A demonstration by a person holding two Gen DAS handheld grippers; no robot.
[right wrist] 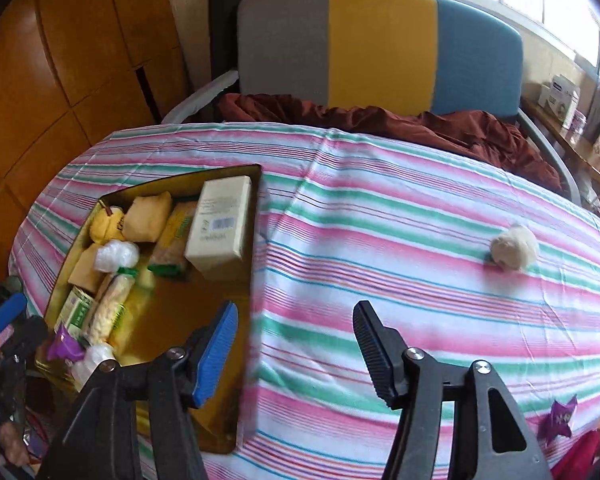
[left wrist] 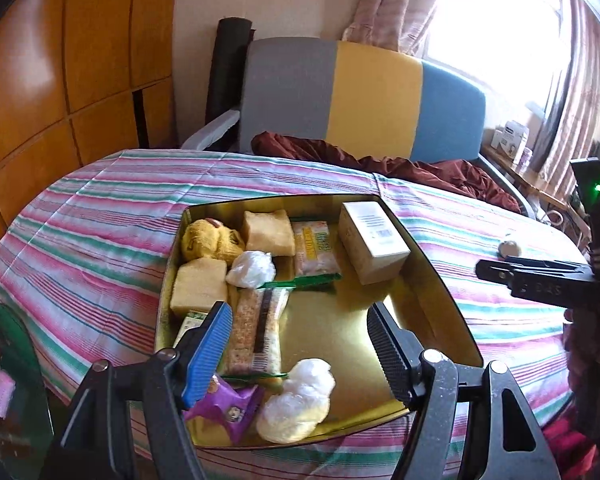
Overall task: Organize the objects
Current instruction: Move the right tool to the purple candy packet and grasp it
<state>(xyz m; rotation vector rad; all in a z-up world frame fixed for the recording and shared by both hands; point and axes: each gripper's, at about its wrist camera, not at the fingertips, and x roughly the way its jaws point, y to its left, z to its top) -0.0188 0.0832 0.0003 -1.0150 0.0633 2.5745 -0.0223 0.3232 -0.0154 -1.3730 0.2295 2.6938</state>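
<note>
in the left wrist view the left gripper (left wrist: 300, 344) hangs over the near end of the gold tin (left wrist: 428, 280) at the centre of the frame, its jaws apart and holding nothing. packets, sponge-like cakes and a white box (left wrist: 374, 242) crowd the tin's far and left parts, leaving bare gold at lower right, likely room for more. a white-wrapped bundle (left wrist: 296, 400) lies at the near edge.

in the right wrist view the right gripper (right wrist: 296, 354) is over the striped surface (right wrist: 380, 220) just right of the tin's wall, jaws apart and empty. a pale fluffy ball (right wrist: 514, 248) sits alone at right of the frame, and a purple wrapper (right wrist: 560, 418) at lower right; both look like strays yet to be gathered.
</note>
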